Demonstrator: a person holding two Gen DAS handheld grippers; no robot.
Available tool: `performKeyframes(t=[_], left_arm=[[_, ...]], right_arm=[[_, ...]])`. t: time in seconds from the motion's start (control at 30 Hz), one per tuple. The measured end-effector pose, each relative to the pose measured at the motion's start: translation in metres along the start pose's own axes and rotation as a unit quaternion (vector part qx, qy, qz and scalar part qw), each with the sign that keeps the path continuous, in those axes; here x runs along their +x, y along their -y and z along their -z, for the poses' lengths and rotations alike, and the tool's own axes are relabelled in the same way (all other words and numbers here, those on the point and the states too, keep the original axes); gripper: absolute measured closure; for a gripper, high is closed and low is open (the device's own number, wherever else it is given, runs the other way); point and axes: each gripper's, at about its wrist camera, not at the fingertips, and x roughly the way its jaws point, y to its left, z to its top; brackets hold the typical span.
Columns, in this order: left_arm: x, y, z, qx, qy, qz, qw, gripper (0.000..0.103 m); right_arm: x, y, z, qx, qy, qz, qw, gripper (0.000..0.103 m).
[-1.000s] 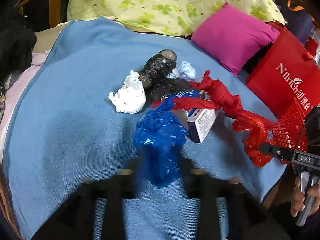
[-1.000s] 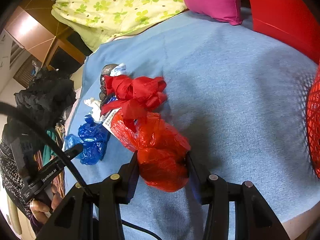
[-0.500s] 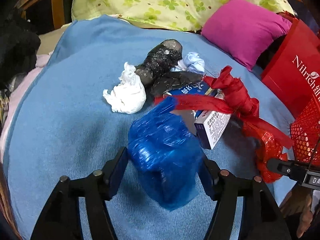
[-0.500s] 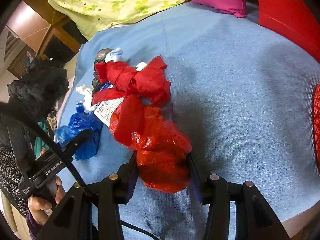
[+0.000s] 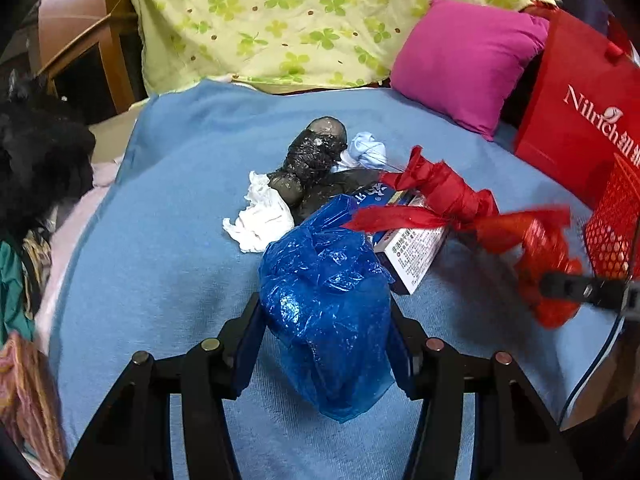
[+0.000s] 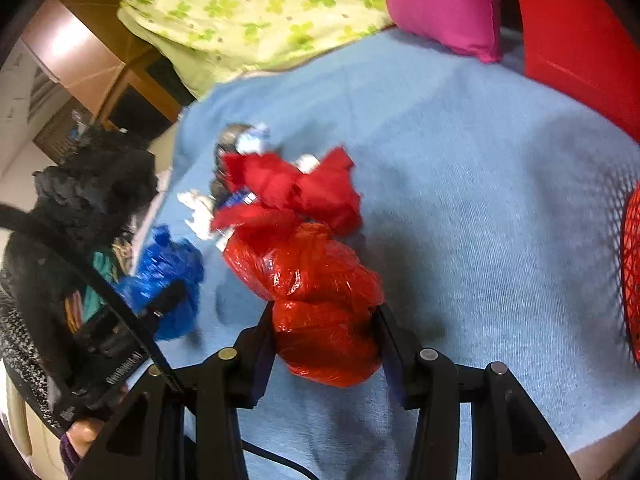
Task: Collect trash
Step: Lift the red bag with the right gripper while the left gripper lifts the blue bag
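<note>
Blue bag (image 5: 326,312) clamped in left gripper (image 5: 324,344), frame centre-low. Red bag (image 6: 320,300) clamped in right gripper (image 6: 326,340), its long tail draped over box (image 5: 412,248). Step: both grabs made, lift pending. Next, likely: carry to red basket (image 5: 612,216), right edge; tail may drag box. Tissue (image 5: 260,220), black wad (image 5: 316,164) left mid-frame. Surface: blue blanket (image 5: 160,240) on bed; pink pillow (image 5: 464,60) upper right.

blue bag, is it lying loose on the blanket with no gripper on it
No, the left gripper is shut on the blue bag, with one finger pressed against each side of it.
</note>
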Motion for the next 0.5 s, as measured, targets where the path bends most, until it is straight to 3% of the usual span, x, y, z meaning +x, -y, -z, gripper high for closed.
performKeyframes(t=[0.23, 0.5], left_arm=[[-0.007, 0.014, 0.001, 0.028, 0.01, 0.001, 0.9996, 0.046], [-0.014, 0.04, 0.001, 0.063, 0.024, 0.001, 0.9977, 0.046]], right_arm=[[-0.027, -0.006, -0.005, -0.005, 0.065, -0.036, 0.997, 0.053], [-0.052, 0.008, -0.01, 0.029, 0.122, -0.04, 0.991, 0.052]])
